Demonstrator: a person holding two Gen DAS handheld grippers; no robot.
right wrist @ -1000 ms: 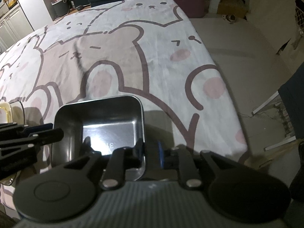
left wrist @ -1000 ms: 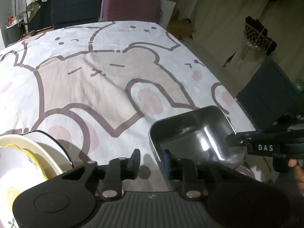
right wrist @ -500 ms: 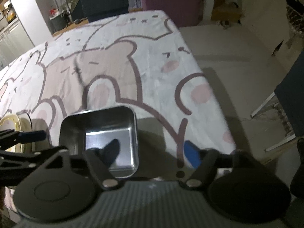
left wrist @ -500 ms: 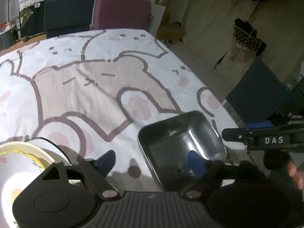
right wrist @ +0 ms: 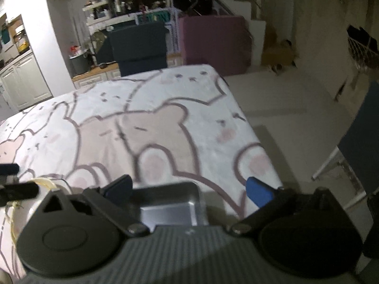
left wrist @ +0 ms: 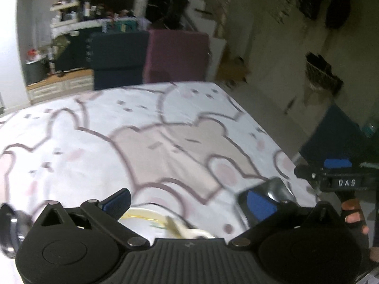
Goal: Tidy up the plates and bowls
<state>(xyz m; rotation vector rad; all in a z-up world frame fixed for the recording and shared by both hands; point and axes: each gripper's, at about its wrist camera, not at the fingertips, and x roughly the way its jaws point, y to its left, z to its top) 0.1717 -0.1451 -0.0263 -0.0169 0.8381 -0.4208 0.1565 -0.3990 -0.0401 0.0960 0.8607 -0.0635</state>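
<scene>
The steel tray (right wrist: 170, 203), a shallow rectangular metal dish, sits on the surface (right wrist: 165, 127) near its front right corner, on a white cloth printed with cartoon bears. In the right wrist view it lies low between the two fingers of the right hand-held gripper (right wrist: 189, 188), touching neither; those jaws have just been opening and now stand wide apart with nothing held. This hand-held gripper points forward and steeply down from above the tray.

To the tray's left lies a cream plate with a yellow rim (left wrist: 156, 220), partly hidden under the left hand-held gripper (left wrist: 188, 201). That one also tilts down toward the cloth, its blue-padded jaws having just been opening and now spread wide, gripping nothing. From the left wrist view only a blurred corner of the tray shows beside the right-side blue pad (left wrist: 259, 204).

At the right edge of that view a person's fingers (left wrist: 354, 216) wrap the handle of the right hand-held gripper, which reaches in sideways.

Beyond the far end of the surface stand a dark blue chair (right wrist: 139, 47) and a maroon chair (right wrist: 213, 42), side by side.
</scene>
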